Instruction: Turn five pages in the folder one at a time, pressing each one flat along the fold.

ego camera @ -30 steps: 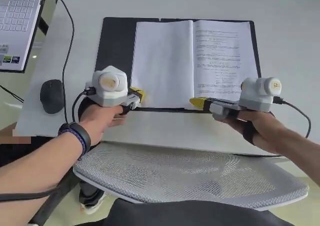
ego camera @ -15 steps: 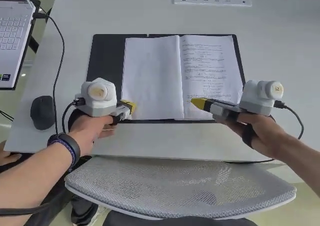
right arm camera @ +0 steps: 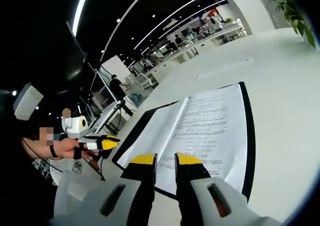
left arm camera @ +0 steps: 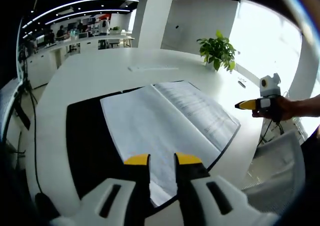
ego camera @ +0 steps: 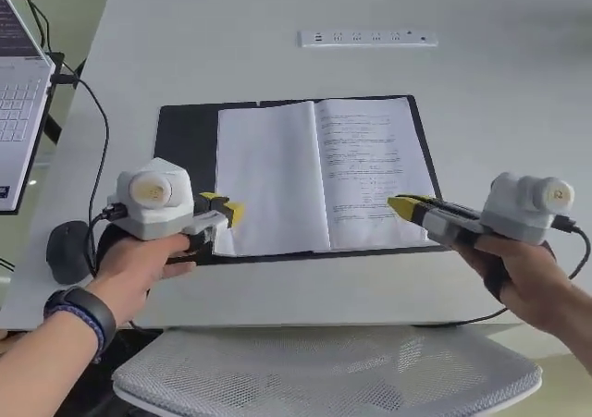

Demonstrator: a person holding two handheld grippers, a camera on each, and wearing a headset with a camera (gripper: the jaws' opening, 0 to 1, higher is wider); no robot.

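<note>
The black folder [ego camera: 183,140] lies open on the white table. Its left page [ego camera: 264,177] is blank and its right page [ego camera: 370,163] is printed; both lie flat. My left gripper [ego camera: 227,211] hovers at the blank page's lower left corner, jaws shut with nothing between them [left arm camera: 162,159]. My right gripper [ego camera: 404,204] hangs over the lower part of the printed page near its outer edge, jaws also shut and empty [right arm camera: 166,159]. In the right gripper view the printed page [right arm camera: 212,131] lies just ahead of the jaws.
A laptop [ego camera: 14,112] stands at the far left, with a black mouse [ego camera: 65,251] below it and a cable running between them. A power strip [ego camera: 367,38] lies behind the folder. A mesh chair back [ego camera: 324,375] sits under the table's front edge.
The head camera has tilted, so the folder sits lower in view. My right gripper has moved from near the fold out toward the printed page's outer edge. The left stays at the blank page's corner.
</note>
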